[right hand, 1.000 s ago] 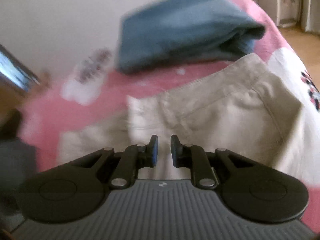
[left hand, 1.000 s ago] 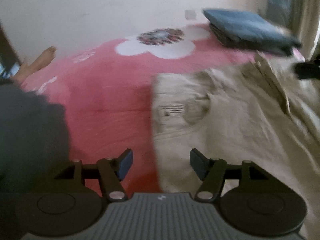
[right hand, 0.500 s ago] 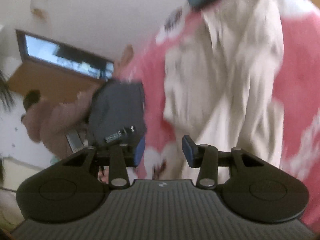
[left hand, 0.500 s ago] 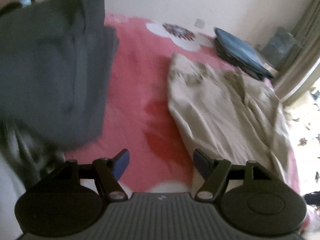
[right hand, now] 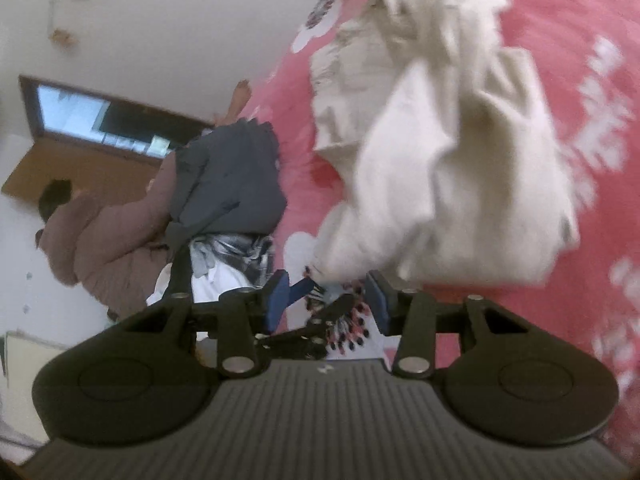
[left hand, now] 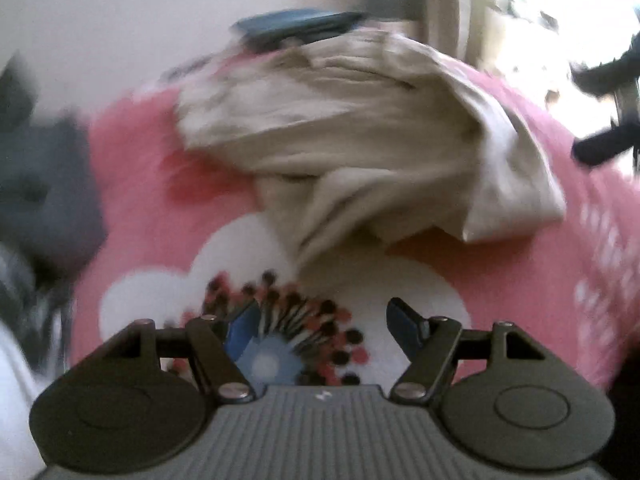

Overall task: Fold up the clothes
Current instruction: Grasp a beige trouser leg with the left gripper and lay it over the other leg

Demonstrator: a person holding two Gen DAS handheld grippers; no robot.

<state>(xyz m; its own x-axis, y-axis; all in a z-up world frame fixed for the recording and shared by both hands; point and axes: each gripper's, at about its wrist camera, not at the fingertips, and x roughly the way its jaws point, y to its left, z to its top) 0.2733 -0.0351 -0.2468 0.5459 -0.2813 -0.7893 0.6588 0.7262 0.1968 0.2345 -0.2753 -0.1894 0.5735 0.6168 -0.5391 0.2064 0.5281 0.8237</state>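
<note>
My left gripper (left hand: 320, 328) stands open and empty over the flower print (left hand: 288, 336) on the pink bedspread (left hand: 152, 184). Beige trousers (left hand: 360, 152) lie crumpled just beyond it, mid-bed. Right gripper (right hand: 326, 298): jaws part open, nothing between the pads, trousers (right hand: 440, 152) bunched close ahead. Folded blue garment (left hand: 296, 28) sits at the trousers' far end, by the wall. Grey garment (right hand: 228, 176) and a seated person (right hand: 100, 224) occupy the bed's left edge. No legible writing; frames blurred. Bare bedspread lies right of the trousers.
</note>
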